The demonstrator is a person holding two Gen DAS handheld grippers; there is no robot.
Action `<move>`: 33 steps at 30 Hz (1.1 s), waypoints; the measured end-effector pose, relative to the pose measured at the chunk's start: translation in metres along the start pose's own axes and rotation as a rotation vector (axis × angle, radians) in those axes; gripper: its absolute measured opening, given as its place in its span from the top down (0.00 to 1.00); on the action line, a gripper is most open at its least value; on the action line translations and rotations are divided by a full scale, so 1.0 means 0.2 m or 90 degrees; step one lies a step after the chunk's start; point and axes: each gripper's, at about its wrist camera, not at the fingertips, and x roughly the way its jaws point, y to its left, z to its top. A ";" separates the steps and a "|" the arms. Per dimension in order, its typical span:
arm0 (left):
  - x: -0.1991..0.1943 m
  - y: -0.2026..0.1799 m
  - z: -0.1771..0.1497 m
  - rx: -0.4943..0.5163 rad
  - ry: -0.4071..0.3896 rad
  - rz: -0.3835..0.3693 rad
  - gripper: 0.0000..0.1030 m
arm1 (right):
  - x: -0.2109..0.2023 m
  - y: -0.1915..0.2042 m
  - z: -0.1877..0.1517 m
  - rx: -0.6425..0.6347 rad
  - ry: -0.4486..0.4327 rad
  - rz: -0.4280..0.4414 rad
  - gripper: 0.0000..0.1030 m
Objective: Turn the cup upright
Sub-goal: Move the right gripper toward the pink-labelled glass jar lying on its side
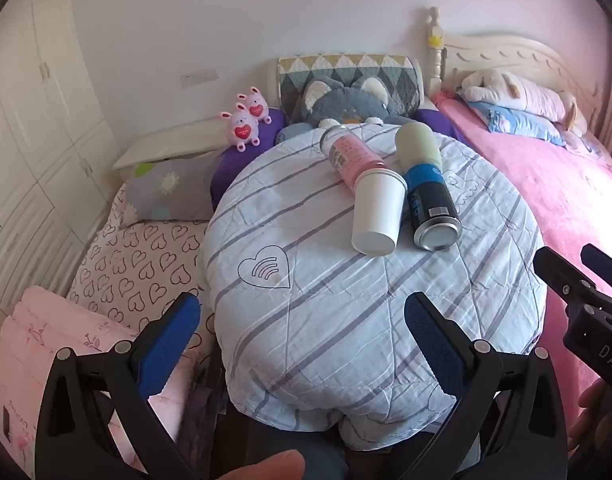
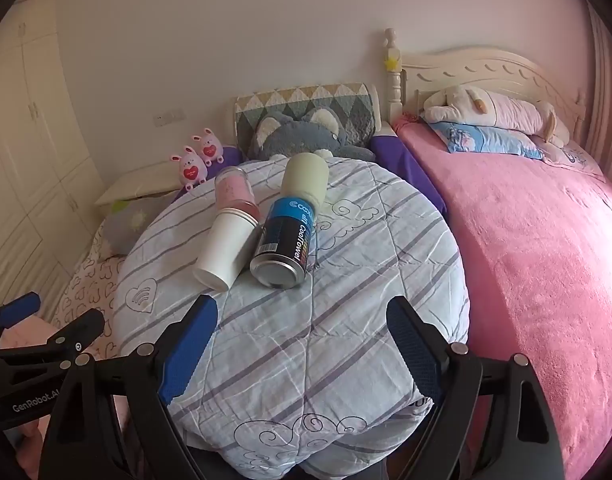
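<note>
The white paper cup (image 1: pixel 376 212) lies on its side near the far end of a folded, grey-striped pale-blue quilt (image 1: pixel 346 312), base toward the cameras, rim pointing away. Its rim end sits against a clear-topped pink cylindrical bottle (image 1: pixel 352 156), also lying down, w/ the two touching. Just to the cup's right lies a blue-and-black metal spray can (image 1: pixel 430 204) with a cream-coloured cap (label reads "Cool Towel" in the right wrist view), its shiny bottom facing the cameras; can and cup lie side by side, v. close, contact hard to judge. So that's 1 cup, 1 bottle, 1 can on the quilt.

Left gripper (image 1: pixel 302 324) hovers over the near part of the quilt, its blue-padded fingers (image 1: pixel 168 344) spread wide, nothing between them. Right gripper (image 2: pixel 302 328) is likewise spread wide and empty, near the quilt's front, well short of the cup (image 2: pixel 222 252) and can (image 2: pixel 284 248). Nothing stands between either gripper and the cup; the bottle and can crowd it at the back and right.

Behind the quilt: 1 grey plush cat (image 1: pixel 346 104) against a quilted diamond-pattern cushion (image 1: pixel 346 68), and 2 small pink bunny toys (image 1: pixel 246 124) with red hearts. A pink fleece bedspread (image 1: pixel 546 200) covers the bed on the right, where 1 cream plush animal (image 1: pixel 518 96) lies on a blue pillow (image 1: pixel 522 122).
</note>
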 end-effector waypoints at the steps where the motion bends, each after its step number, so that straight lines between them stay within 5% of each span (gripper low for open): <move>1: 0.00 0.00 0.00 0.000 0.000 0.000 0.00 | 0.00 0.00 0.00 -0.001 0.001 0.000 0.16; 33: 0.04 0.07 0.02 -0.015 0.009 -0.001 0.00 | 0.03 0.10 0.03 -0.026 0.010 0.006 0.16</move>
